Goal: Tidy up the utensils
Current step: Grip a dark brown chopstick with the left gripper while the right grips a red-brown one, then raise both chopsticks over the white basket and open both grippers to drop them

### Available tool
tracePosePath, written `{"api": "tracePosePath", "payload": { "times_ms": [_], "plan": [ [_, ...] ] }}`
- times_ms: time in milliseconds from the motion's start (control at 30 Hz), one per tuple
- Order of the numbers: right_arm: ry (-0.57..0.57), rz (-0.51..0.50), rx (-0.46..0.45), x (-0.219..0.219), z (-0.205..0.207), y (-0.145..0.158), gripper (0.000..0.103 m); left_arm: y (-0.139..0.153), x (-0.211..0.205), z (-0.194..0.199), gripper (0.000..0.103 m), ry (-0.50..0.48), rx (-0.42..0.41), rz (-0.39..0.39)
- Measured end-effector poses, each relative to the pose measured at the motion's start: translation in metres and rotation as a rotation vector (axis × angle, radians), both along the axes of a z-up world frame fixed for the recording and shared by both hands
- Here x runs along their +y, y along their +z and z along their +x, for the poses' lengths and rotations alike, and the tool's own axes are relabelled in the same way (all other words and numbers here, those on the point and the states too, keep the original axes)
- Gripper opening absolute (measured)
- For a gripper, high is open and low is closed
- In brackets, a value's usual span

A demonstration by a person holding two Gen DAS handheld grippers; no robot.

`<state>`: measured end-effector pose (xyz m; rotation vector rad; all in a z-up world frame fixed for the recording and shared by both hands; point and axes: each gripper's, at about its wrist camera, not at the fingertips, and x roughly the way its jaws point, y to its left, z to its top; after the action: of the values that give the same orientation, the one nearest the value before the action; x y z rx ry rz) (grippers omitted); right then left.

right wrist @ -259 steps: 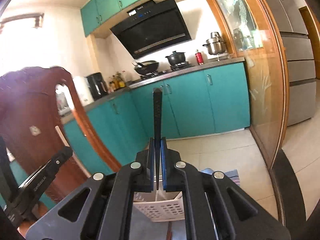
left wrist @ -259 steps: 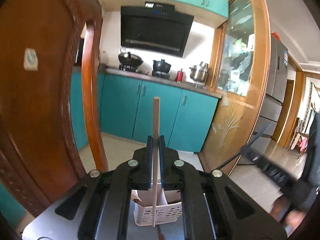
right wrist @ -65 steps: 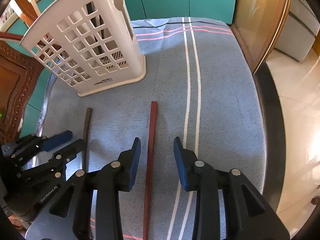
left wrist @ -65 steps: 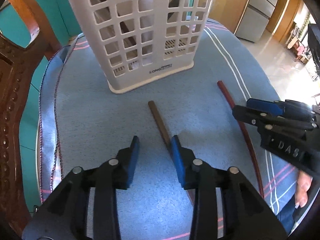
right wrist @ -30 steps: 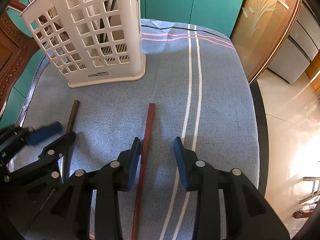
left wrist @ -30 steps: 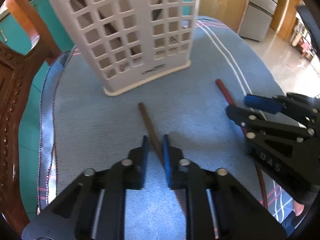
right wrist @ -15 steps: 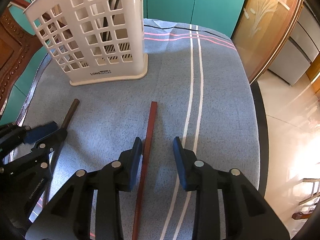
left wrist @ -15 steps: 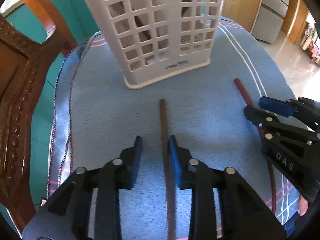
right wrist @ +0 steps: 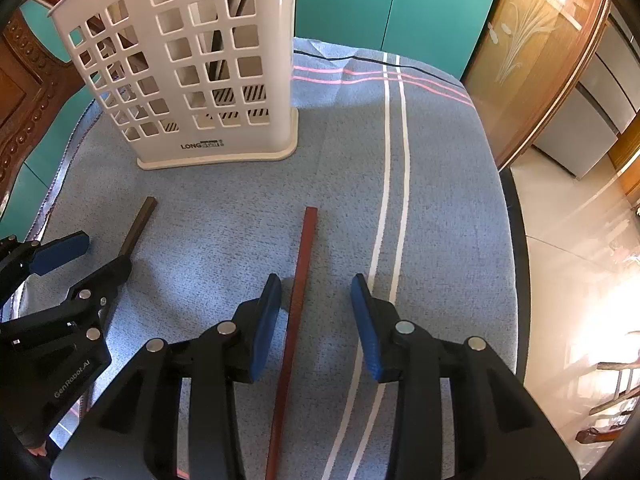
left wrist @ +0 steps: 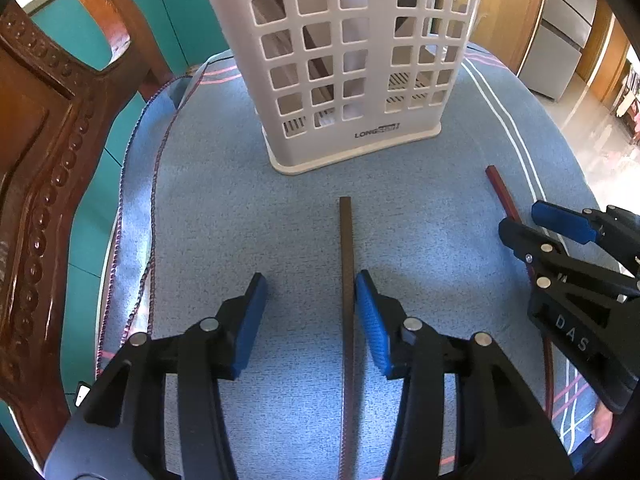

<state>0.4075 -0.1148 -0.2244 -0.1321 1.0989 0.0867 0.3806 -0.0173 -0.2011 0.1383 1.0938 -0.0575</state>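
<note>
A dark brown chopstick (left wrist: 346, 264) lies on the blue cloth (left wrist: 224, 216), pointing at the white lattice holder (left wrist: 344, 60). My left gripper (left wrist: 310, 284) straddles it with jaws opening; the stick runs close beside the right pad, not pressed. A red-brown chopstick (right wrist: 298, 292) lies between the widening jaws of my right gripper (right wrist: 316, 288), nearer the left pad, also free. The holder (right wrist: 200, 68) stands upright with several dark utensils inside. The right gripper (left wrist: 560, 232) shows at the left wrist view's right edge, and the left gripper (right wrist: 76, 256) at the right wrist view's left edge.
A carved wooden chair back (left wrist: 44, 152) rises at the left edge of the cloth. Teal cabinets (right wrist: 392, 4) and a wooden glass-panel door (right wrist: 536, 52) stand behind the table. The cloth has white stripes (right wrist: 394, 168) on the right, then a drop to the tiled floor (right wrist: 576, 248).
My left gripper's jaws have spread from nearly shut around the brown chopstick to wide apart, and the stick now lies straight ahead. The right gripper has opened only slightly and stayed put.
</note>
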Motion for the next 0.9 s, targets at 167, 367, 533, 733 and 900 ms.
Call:
{"api": "tracePosePath", "payload": {
  "times_ms": [167, 367, 533, 733, 900],
  "plan": [
    [0.006, 0.007, -0.001, -0.002, -0.002, 0.0, 0.035, -0.001, -0.006, -0.001, 0.045, 0.009, 0.006, -0.02],
    [0.016, 0.023, -0.002, -0.002, -0.004, 0.0, 0.032, 0.0, -0.007, -0.001, 0.041, 0.021, 0.012, -0.025],
    [0.023, 0.02, -0.002, -0.002, -0.004, 0.001, 0.03, 0.0, -0.012, -0.003, 0.028, 0.01, 0.019, -0.062],
    [0.056, 0.059, 0.01, 0.006, -0.007, 0.002, 0.007, 0.0, -0.02, -0.005, 0.007, -0.009, 0.004, -0.074],
    [0.05, 0.103, -0.009, 0.003, -0.008, 0.011, 0.006, 0.007, -0.016, -0.008, 0.007, 0.003, -0.015, -0.086]
  ]
}}
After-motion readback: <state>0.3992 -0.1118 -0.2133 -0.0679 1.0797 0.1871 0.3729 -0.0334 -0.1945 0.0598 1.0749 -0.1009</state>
